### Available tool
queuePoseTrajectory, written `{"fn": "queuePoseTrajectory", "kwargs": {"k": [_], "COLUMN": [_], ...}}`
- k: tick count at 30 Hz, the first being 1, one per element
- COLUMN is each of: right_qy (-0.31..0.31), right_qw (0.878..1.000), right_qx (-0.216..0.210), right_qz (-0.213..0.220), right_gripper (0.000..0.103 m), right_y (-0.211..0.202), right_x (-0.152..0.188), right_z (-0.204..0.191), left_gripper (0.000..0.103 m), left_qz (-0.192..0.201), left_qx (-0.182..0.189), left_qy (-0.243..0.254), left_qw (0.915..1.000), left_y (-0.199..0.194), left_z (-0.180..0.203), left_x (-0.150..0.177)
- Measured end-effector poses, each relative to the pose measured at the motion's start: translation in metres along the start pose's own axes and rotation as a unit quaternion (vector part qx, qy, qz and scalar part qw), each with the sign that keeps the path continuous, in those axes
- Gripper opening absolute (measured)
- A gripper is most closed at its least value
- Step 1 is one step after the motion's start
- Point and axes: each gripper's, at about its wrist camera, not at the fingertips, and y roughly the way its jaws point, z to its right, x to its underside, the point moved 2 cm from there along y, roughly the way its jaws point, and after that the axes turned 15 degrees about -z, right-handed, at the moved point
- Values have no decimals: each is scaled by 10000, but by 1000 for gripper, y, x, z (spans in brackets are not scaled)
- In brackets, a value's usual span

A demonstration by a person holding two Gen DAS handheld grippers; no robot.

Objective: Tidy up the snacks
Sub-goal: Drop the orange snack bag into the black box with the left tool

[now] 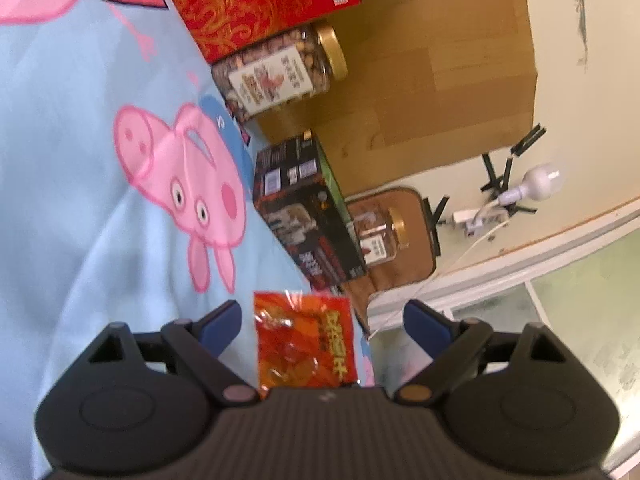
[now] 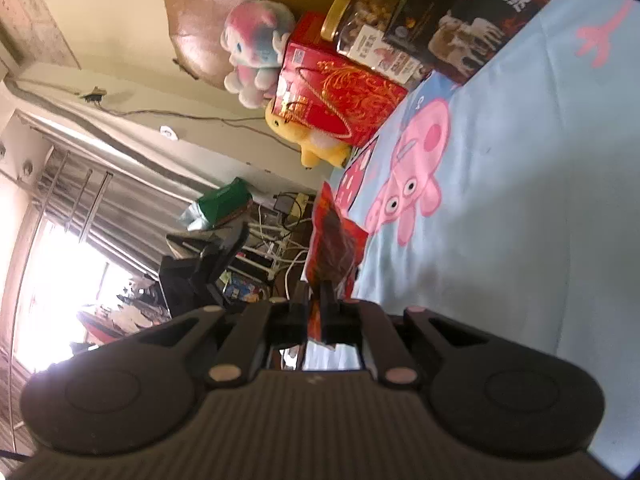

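From the left wrist camera, the left gripper (image 1: 322, 322) stood spread wide, an orange snack packet (image 1: 304, 344) lying loose between its fingers on the blue cartoon bedsheet (image 1: 80, 200). At twelve o'clock a red gift box (image 1: 256, 4), a nut jar (image 1: 276, 72) and a dark box (image 1: 304, 208) already lined the headboard.

From the right wrist camera, the right gripper (image 2: 316, 296) pinched a red snack packet (image 2: 334, 240), its placing apparently left to do; its label was unreadable.

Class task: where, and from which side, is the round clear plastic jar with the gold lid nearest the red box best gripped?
Grip the round clear plastic jar across its label-covered body, coming from the bed's open side. It stands at the bed's edge between the red gift box and black carton; its curved wall is exposed there.
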Motion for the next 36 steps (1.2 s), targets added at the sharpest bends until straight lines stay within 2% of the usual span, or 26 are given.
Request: {"fn": "queuePoseTrajectory", "kwargs": {"k": [4, 9, 11, 13, 16, 18, 21, 24, 26, 27, 28, 29, 30, 31, 32, 34, 36], "right_qy": [209, 374, 427, 411, 363, 348, 269, 13, -259, -445, -638, -894, -1094, -1182, -1270, -1347, -1302], "right_qw": [9993, 9967, 9950, 9943, 9943, 9942, 9943, 9942, 9915, 9873, 9805, 9656, 9466, 9269, 9170, 9207, 9232], "right_qx": [-295, -690, -863, -945, -922, -895, -730, -351, 195, 666, 1141, 1850, 2528, 3083, 3263, 3039, 2914], "right_qz": [105, 215, 247, 286, 389, 491, 724, 1019, 1259, 1375, 1469, 1591, 1676, 1786, 1911, 2042, 2142], "right_gripper": [8, 8, 8, 8, 8, 8, 8, 8, 8, 11, 13, 19, 30, 32, 32, 32, 32], "right_y": [-9, -20, -24, -29, -39, -48, -67, -81, -88, -88, -86, -81, -77, -73, -73, -78, -81], "right_x": [-2, -8, -11, -14, -22, -31, -53, -82, -108, -122, -133, -144, -151, -154, -154, -146, -135], "right_z": [5, 7, 7, 7, 7, 8, 4, -6, -14, -18, -21, -24, -26, -27, -26, -24, -20], "left_gripper": [91, 91, 83, 66, 45, 40, 39, 41, 42, 45, 45, 45, 42, 45, 47, 55, 55], "left_qz": [15, -288, -449, -651, -914, -1039, -1164, -1223, -1198, -1157, -1091, -1033, -984, -910, -847, -746, -759], "left_qx": [182, 587, 632, 622, 588, 519, 401, 148, -185, -412, -747, -1011, -1172, -1217, -1272, -1346, -1304], "left_qy": [-80, 12, 173, 282, 403, 573, 918, 1191, 1376, 1445, 1469, 1438, 1426, 1519, 1611, 1730, 1796], "left_qw": [9998, 9979, 9968, 9955, 9933, 9916, 9881, 9852, 9830, 9819, 9803, 9790, 9779, 9766, 9750, 9728, 9721], "left_y": [-5, 14, 27, 44, 69, 85, 113, 145, 170, 180, 191, 199, 203, 204, 203, 199, 195], "left_z": [-4, 4, 12, 20, 32, 43, 68, 89, 98, 99, 98, 95, 92, 93, 96, 98, 98], "left_x": [-1, 0, 1, 0, -8, -17, -43, -75, -100, -110, -121, -129, -133, -134, -134, -130, -124]}}
